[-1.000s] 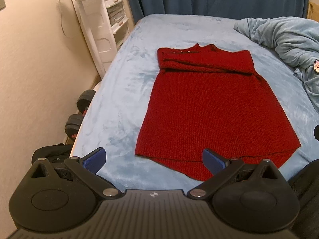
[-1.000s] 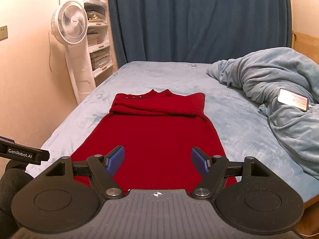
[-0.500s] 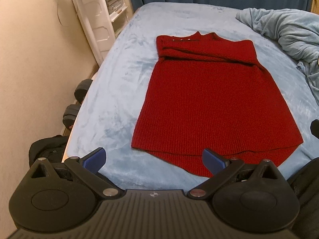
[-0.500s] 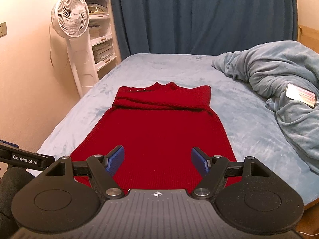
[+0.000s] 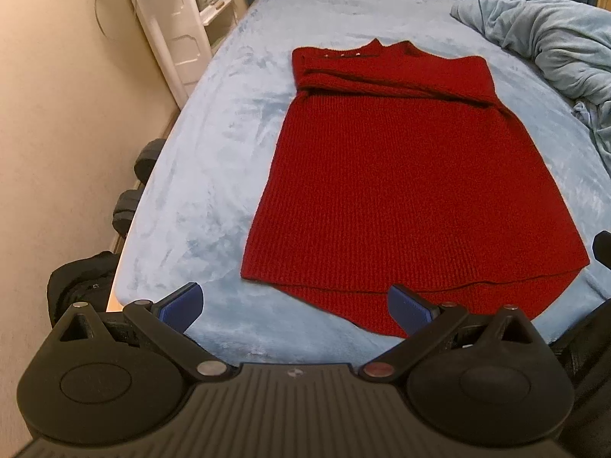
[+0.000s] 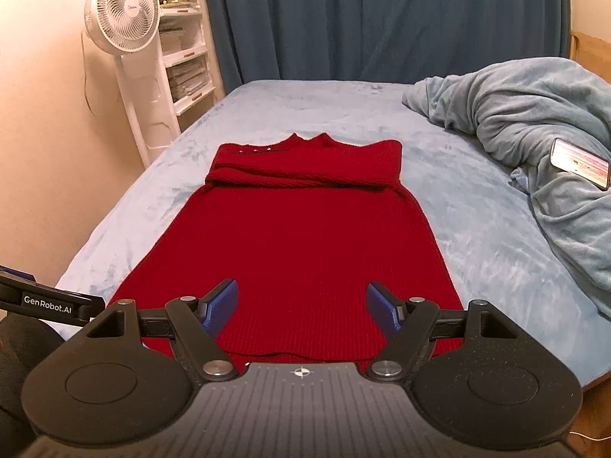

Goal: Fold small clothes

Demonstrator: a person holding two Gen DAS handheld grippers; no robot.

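A red knitted garment (image 5: 404,191) lies flat on a bed covered in a pale blue fleece sheet (image 5: 214,175). Its neckline points to the far end of the bed, its sleeves are folded across the chest in a band, and its curved hem is nearest me.

My left gripper (image 5: 296,307) hovers over the near left part of the bed with its 2 blue-padded fingers (image 5: 179,307) spread wide, holding nothing. The garment's lower left corner sits between them in this view, and the right finger overlaps the hem.

My right gripper (image 6: 301,307) hangs over the hem, near its middle, also spread wide and empty.

A crumpled blue-grey blanket (image 6: 534,129) is heaped on the right side of the bed, with a phone (image 6: 578,164) resting on it. A white standing fan (image 6: 122,19) and white shelves (image 6: 183,38) stand along the left wall, before a dark blue curtain (image 6: 382,19). Dark dumbbells (image 5: 137,179) lie on the floor beside the bed.
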